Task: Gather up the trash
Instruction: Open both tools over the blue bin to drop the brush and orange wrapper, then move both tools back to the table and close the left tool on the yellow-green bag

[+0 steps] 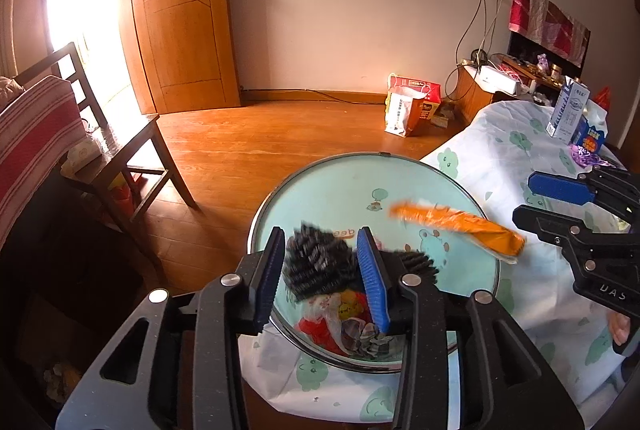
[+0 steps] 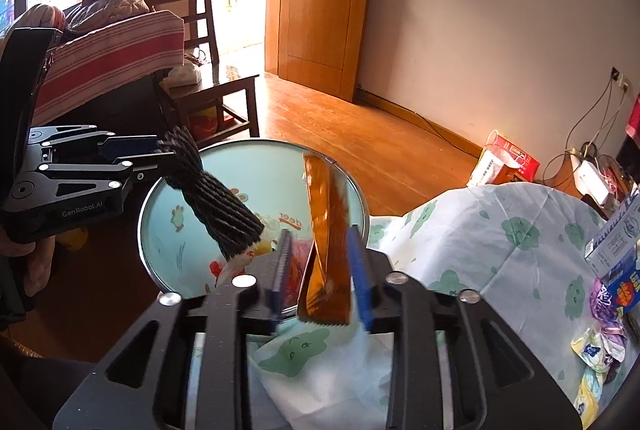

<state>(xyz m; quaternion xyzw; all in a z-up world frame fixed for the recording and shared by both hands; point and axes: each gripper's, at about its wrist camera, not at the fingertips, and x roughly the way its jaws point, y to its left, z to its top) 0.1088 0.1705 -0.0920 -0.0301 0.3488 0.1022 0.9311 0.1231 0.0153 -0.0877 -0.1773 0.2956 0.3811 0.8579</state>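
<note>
Orange wrapper (image 2: 326,230) falls between right gripper (image 2: 320,272) parted pads; left gripper (image 1: 322,278) slack around black bundle (image 1: 316,264).

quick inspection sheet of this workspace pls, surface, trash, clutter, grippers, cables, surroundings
surface: bed sheet with green prints.
job's things: black ribbed paper cup and orange plastic wrapper, both blurred, over the round metal-rimmed bin, which already holds wrappers.
clutter: more wrappers and cartons on the sheet.
grippers: left gripper and right gripper open, pads clear of the items.
cables: wires from wall socket.
surroundings: wooden door, wooden chair, paper bags.
</note>
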